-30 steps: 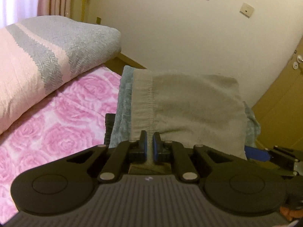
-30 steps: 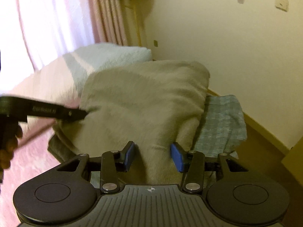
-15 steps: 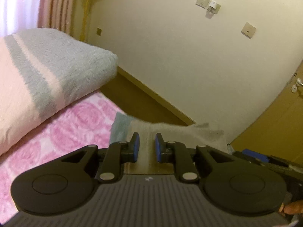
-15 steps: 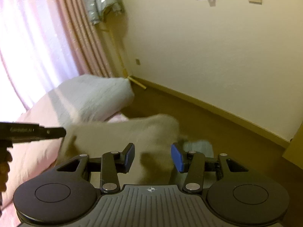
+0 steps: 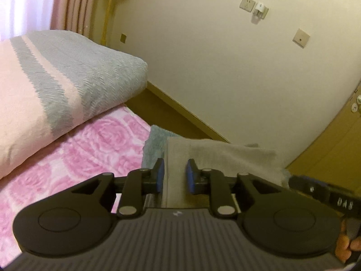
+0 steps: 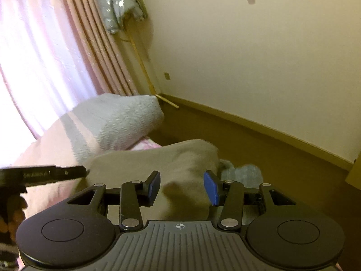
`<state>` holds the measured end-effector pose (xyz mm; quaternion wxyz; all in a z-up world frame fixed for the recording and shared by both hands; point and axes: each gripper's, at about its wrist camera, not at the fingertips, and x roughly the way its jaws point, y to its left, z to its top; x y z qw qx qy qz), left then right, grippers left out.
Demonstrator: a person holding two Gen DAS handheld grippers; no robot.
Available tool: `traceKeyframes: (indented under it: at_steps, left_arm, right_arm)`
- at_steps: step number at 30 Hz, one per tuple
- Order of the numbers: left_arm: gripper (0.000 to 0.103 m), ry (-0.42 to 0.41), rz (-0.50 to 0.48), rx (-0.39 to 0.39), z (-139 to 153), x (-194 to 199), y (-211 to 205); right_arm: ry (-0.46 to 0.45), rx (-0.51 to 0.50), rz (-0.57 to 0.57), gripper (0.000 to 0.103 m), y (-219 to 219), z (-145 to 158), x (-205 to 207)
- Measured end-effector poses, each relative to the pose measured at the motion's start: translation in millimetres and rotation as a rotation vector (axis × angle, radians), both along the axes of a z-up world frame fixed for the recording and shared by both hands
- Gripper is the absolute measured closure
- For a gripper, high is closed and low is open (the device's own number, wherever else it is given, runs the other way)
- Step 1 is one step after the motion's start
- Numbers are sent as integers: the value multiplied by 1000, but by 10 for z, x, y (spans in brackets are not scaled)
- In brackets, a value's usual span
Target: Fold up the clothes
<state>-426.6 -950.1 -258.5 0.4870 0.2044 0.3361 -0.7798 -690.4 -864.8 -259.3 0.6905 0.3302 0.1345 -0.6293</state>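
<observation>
Cream walls (image 5: pixel 225 67) and a brown floor (image 6: pixel 259 153) fill the room behind the bed (image 5: pixel 74 158), which has a pink sheet with roses on it.

On the left gripper (image 5: pixel 174 176) the jaws stand a little way apart, with blue pads (image 5: pixel 160 176) on the inside. They hold nothing. A folded tan cloth (image 5: pixel 216 158) lies flat on the bed, and its near edge with the hem shows in the gap between the jaws. I cannot tell if the pads touch it. Under the tan cloth, sticking out on its left side, is a light blue cloth (image 5: pixel 153 144).

On the right gripper (image 6: pixel 182 188) the jaws stand wide apart — they hold nothing too. The tan cloth (image 6: pixel 158 164) lies just past them, a bit puffed up at its far end. To the right of the tan cloth a bit of the light blue cloth (image 6: pixel 246 174) peeks out.

Left of the tan cloth sits a big folded blanket (image 5: pixel 56 85), pink with grey stripes, on top of the bed. Behind the blanket hang pink curtains (image 6: pixel 67 45), bright with light. A silver jacket (image 6: pixel 119 2) hangs beside the curtains.

In the right wrist view the left gripper's black side comes in from the left, with its tip at the tan cloth's left edge — a hand (image 6: pixel 13 216) holds it.
</observation>
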Motion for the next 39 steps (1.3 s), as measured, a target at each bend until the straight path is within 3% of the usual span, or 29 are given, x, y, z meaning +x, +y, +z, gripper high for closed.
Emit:
traceKeyframes:
  at_steps: [2, 7, 13, 18, 23, 28, 30, 31, 32, 39]
  left_arm:
    - [87, 0, -26, -5, 84, 34, 233]
    - [86, -107, -98, -1, 3, -44, 659]
    - [82, -165, -33, 18, -194, -46, 649]
    - [83, -223, -21, 29, -30, -117, 702]
    - [81, -236, 29, 82, 191, -120, 869]
    - [71, -258, 32, 92, 436, -101, 1095]
    - [68, -258, 27, 78, 547, -91, 1211]
    - [65, -260, 25, 70, 606, -84, 1273]
    - [63, -263, 26, 60, 669, -75, 1342]
    - [58, -294, 4, 21, 967, -74, 1789]
  right_arm:
    - [6, 19, 28, 56, 211, 16, 61]
    - [36, 66, 81, 56, 592, -100, 297]
    - [77, 152, 92, 56, 550, -247, 448]
    - [110, 223, 100, 56, 522, -358, 568]
    - [89, 270, 50, 56, 561, -166, 568]
    - [35, 327, 8, 55, 720, 21, 573]
    - [31, 324, -17, 43, 843, 124, 594]
    - [39, 318, -29, 22, 906, 175, 618]
    - [47, 310, -41, 18, 966, 224, 642]
    - [79, 276, -74, 18, 1373, 568, 801]
